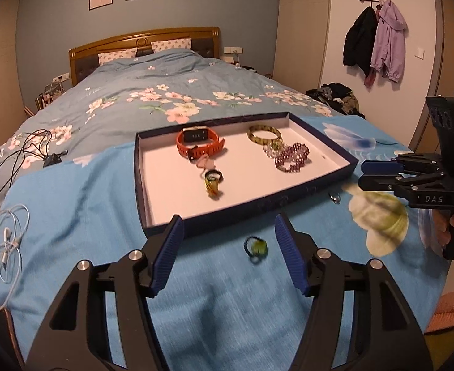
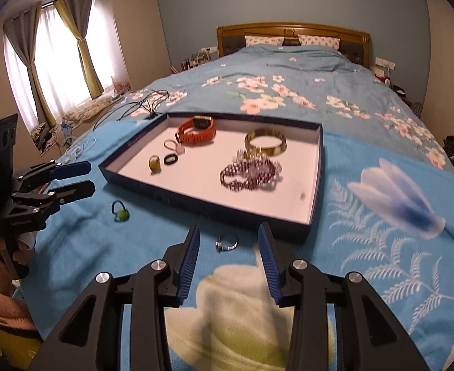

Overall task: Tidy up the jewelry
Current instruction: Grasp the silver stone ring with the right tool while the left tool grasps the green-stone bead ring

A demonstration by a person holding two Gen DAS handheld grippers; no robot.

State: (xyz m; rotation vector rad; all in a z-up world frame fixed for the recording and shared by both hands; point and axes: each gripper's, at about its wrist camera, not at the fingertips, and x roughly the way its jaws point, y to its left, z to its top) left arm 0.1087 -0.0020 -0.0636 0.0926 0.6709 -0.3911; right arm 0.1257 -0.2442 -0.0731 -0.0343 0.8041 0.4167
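Both tools are released: left tool (image 1: 227, 235) faces the green hair tie (image 1: 255, 249), right tool (image 2: 229, 247) the silver ring (image 2: 226, 243), both on the bed before the tray (image 2: 315, 198). Straddle each squarely before clenching.

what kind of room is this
A bedroom, clearly: a made bed with a wooden headboard and pillows, curtains at the window, and jackets hanging on wall hooks.
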